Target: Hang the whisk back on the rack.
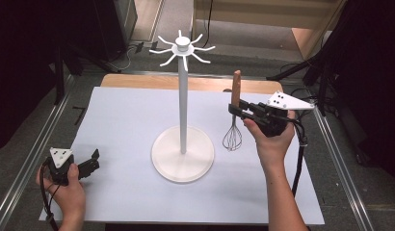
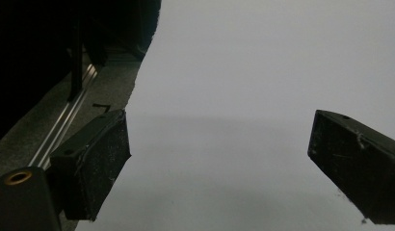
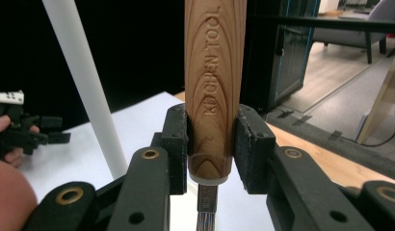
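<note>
Your right claw point(image 1: 237, 109) is clamped on the wooden handle of the whisk point(image 1: 232, 126), low on the grip, just above the metal collar; in the right gripper view the fingers point(image 3: 251, 144) press both sides of the wood. The whisk hangs upright, wires down, just above the table point(image 1: 118, 125) at about three o'clock from the white stand point(image 1: 183, 115). The likely goal is to hang it on one of the hooks point(image 1: 205, 48) at the stand's crown.

Keep the handle vertical as you lift, so the wire end does not swing into the pole. The hooks sit well above the handle's top, so raise it clear before you move inward toward nine o'clock. I cannot tell whether the handle's top has a loop or hole; check that before you commit to a hook. Approach the hook nearest you, and ease off only once the weight rests on it.

Your left claw point(image 1: 87, 166) rests wide open and empty near the table's seven o'clock corner. If the stand tips, bring it over to steady the base point(image 1: 182, 169).
</note>
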The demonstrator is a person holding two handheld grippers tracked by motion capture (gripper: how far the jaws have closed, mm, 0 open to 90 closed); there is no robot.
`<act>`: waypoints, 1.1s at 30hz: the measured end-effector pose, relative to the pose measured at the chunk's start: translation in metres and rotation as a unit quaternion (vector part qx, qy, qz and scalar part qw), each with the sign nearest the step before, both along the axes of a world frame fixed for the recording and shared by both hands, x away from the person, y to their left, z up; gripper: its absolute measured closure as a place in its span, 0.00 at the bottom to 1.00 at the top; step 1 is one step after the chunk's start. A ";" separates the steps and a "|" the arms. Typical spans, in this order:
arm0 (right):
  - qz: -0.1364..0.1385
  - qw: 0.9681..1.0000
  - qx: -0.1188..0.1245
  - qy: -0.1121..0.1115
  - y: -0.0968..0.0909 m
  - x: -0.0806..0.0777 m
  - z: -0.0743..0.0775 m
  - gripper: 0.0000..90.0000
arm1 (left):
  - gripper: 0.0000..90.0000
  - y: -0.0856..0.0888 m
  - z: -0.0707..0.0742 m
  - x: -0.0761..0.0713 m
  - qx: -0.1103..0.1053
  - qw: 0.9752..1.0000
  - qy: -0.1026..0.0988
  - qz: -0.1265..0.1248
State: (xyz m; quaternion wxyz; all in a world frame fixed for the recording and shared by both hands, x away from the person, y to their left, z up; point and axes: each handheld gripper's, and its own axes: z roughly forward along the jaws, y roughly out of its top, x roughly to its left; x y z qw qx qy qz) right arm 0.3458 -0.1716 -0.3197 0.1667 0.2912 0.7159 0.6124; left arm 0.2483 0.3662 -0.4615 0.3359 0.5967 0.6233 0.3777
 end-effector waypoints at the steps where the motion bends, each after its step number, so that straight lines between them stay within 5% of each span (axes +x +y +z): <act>1: 0.000 1.000 0.004 -0.004 0.000 -0.002 0.002 0.78 | 0.09 0.000 0.000 0.000 0.001 1.000 -0.001 -0.001; 33: 0.019 0.997 0.049 -0.050 0.020 -0.019 0.033 0.78 | 0.09 0.000 0.000 0.000 0.001 1.000 0.000 -0.001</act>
